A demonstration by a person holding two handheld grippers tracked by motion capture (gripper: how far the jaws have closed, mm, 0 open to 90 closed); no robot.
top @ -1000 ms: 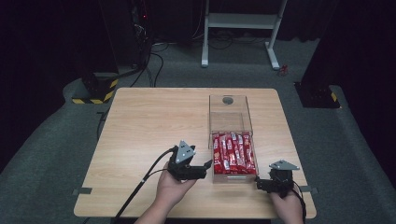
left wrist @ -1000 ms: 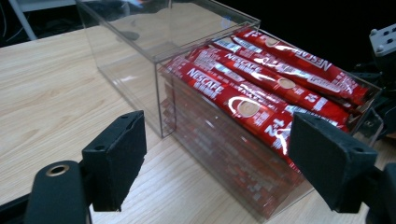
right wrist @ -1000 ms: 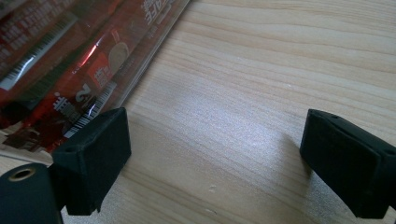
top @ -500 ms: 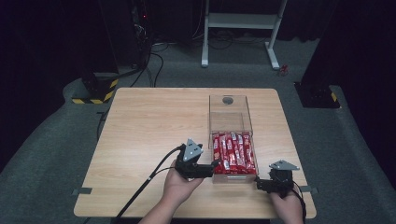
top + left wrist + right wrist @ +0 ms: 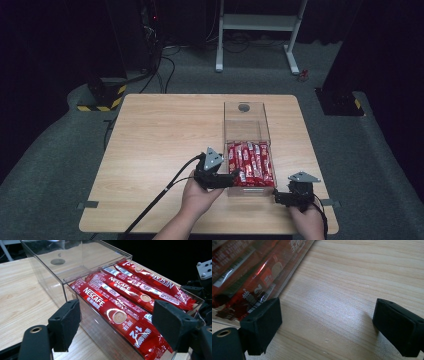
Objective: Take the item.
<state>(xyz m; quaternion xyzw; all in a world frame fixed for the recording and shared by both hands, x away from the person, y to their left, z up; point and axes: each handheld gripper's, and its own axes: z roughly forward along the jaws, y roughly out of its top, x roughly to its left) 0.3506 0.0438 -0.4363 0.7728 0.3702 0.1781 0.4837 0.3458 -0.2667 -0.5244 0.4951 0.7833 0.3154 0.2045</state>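
Observation:
A clear plastic box (image 5: 244, 121) stands on the right half of the table, its near half packed with red Nescafe sachets (image 5: 250, 161). My left gripper (image 5: 230, 178) is at the box's near left corner. In the left gripper view it (image 5: 118, 325) is open, with the corner of the box (image 5: 50, 277) and the top sachets (image 5: 117, 302) lying between and beyond its pads. My right gripper (image 5: 278, 196) rests low on the table just right of the box's near end. In the right gripper view it (image 5: 329, 327) is open over bare wood, the sachets (image 5: 249, 277) showing through the box wall at upper left.
The wooden table (image 5: 160, 135) has wide bare room to the left of the box. A round hole (image 5: 244, 107) marks the box's far end. A black cable (image 5: 165, 190) trails from the left gripper toward the front edge. The right gripper's body (image 5: 205, 277) shows beyond the box.
My left gripper has moved right, up to the box's near left corner. The right gripper has stayed where it was.

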